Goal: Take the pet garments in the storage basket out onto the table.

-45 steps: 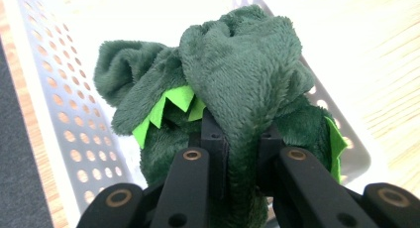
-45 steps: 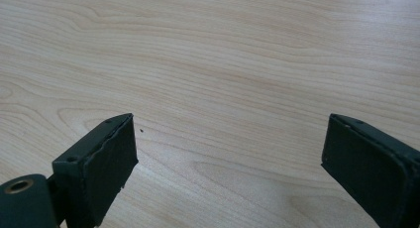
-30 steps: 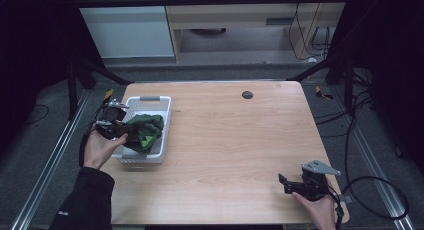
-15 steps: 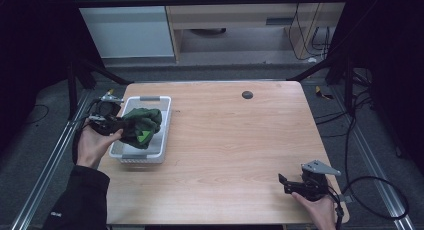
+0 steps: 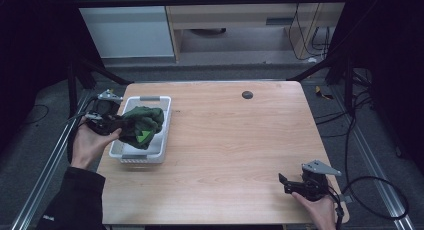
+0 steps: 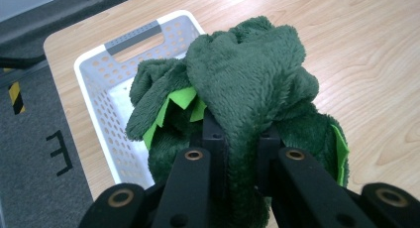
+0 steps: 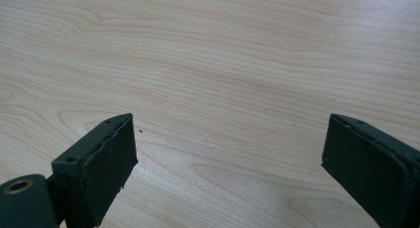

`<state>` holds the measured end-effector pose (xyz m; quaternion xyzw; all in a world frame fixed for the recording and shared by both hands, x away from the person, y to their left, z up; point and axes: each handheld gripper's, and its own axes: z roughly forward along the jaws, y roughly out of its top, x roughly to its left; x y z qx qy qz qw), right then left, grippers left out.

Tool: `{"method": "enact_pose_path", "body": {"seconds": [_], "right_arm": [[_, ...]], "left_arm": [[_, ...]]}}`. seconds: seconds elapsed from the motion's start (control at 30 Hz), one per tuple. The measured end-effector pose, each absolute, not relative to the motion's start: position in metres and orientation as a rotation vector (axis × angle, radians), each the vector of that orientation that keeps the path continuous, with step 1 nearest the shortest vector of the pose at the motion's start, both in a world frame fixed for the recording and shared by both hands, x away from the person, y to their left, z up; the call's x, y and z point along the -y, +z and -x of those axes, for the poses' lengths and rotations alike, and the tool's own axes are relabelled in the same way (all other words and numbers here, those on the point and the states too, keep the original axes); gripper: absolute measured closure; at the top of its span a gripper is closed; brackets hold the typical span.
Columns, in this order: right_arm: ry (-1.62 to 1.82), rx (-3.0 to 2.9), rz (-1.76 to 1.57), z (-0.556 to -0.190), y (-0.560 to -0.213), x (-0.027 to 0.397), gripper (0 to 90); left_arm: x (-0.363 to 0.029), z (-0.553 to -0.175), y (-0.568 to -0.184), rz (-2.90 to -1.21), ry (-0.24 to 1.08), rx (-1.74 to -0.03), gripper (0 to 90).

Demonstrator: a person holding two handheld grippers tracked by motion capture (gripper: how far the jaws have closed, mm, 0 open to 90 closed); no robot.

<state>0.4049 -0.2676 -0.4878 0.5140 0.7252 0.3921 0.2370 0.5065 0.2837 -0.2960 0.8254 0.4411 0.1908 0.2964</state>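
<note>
A dark green plush toy point(image 5: 143, 122) with light green felt bits hangs over the white perforated basket point(image 5: 150, 155) at the table's left side. My left gripper point(image 5: 117, 124) comes in from the left and is shut on a fold of the plush. In the left gripper view the toy point(image 6: 247, 69) bulges above the two jaws of the left gripper point(image 6: 241, 139), which pinch its fabric, with the basket point(image 6: 99, 74) beneath. My right gripper point(image 5: 284, 182) rests near the table's front right corner, open. In the right gripper view the right gripper point(image 7: 230, 158) has bare wood between its pads.
The wooden table point(image 5: 235, 140) has a small black round cap point(image 5: 247, 94) near its far edge. Dark floor, metal rails and cables surround the table. A cabinet stands behind it.
The left hand has risen and drawn slightly left, lifting the green plush higher over the basket. The right gripper has stayed put.
</note>
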Motion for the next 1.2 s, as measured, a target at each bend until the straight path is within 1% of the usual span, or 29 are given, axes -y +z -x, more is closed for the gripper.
{"method": "enact_pose_path", "body": {"seconds": [0.53, 1.2], "right_arm": [[1.078, -1.985, -1.405, -0.404, -0.487, 0.268, 6.7], [1.084, -1.984, -1.409, -0.404, -0.486, 0.268, 6.7]], "left_arm": [[-0.26, -0.493, -0.281, -2.248, 0.484, -1.063, 81.4], [-0.222, -0.489, -0.284, -2.298, 0.43, -0.952, 81.4]]}}
